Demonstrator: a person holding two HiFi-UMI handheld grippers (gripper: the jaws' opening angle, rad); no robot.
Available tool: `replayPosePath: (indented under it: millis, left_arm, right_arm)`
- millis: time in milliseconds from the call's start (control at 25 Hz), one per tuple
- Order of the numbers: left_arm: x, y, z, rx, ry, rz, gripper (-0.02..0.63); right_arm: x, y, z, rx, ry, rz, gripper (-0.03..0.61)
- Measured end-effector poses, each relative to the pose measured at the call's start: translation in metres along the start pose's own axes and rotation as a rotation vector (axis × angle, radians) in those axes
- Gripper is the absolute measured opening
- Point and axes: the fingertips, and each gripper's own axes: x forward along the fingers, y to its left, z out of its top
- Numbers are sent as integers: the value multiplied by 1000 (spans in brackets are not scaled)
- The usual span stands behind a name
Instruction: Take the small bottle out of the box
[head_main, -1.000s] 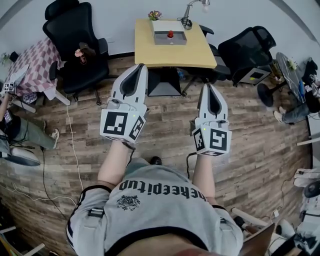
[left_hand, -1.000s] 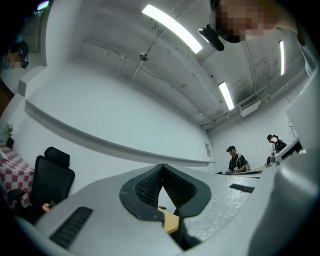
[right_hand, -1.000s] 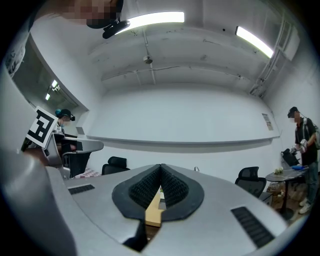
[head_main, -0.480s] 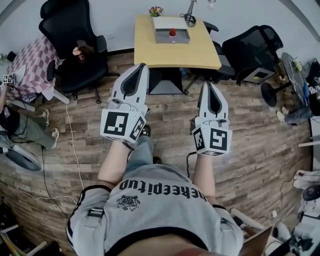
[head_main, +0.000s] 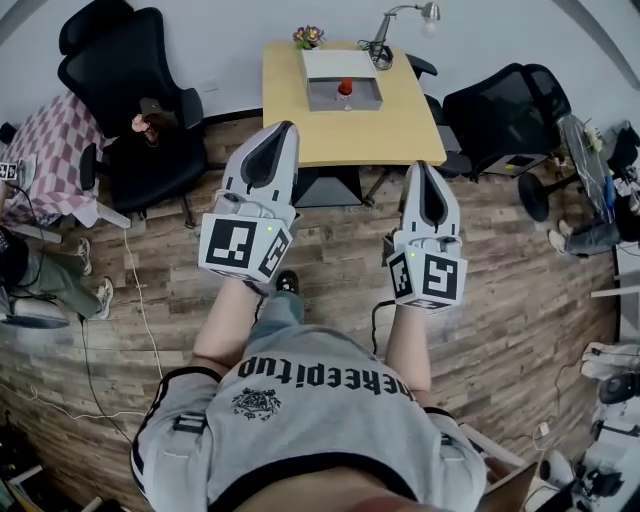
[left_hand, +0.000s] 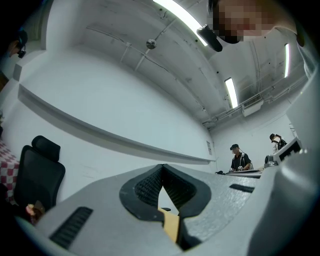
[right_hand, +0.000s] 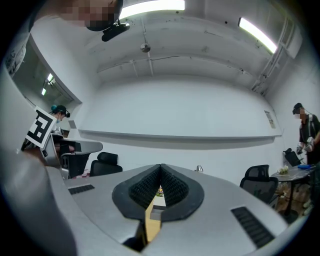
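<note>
You hold both grippers up in front of you, side by side and apart, both aimed forward. On the left gripper (head_main: 284, 129) the fingers are pressed together at the tips, with only the hollow behind the tips open, and they pinch nothing. The right gripper (head_main: 420, 167) is the same: tips pressed together, nothing held. The bottle (head_main: 345, 88) has a red cap and stands upright in the grey box (head_main: 318, 101), untouched. It sits well ahead of both sets of fingertips, sideways between the two grippers and a bit nearer the left fingers' line. The box sits at the far end of the yellow table (head_main: 392, 126). A white flat piece (head_main: 335, 63) touches its far side, and you can't tell what it is. In the head view both sets of fingertips overlap the table's near edge. A lamp (head_main: 400, 18) is ahead and just left of the right fingers' line. The flowers (head_main: 308, 36) are far ahead of the left fingertips, by the box's far left corner. One black chair (head_main: 135, 95) is out left of the left fingers and another chair (head_main: 500, 105) out right of the right fingers. The wood floor (head_main: 330, 250) is below both grippers. In the right gripper view a strip of table shows through the slot under the closed tips.
</note>
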Motion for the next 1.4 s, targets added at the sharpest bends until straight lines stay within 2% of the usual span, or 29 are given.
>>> replayPosePath:
  millis: [600, 960, 1400]
  left_arm:
    - [102, 87, -15, -7, -11, -74, 5]
    - [129, 120, -34, -34, 0, -101, 5]
    - [160, 137, -56, -67, 21, -111, 3]
  right_arm:
    - [124, 6, -16, -11, -8, -49, 3]
    - [160, 13, -34, -18, 13, -80, 3]
    - [191, 4, -50, -24, 52, -93, 3]
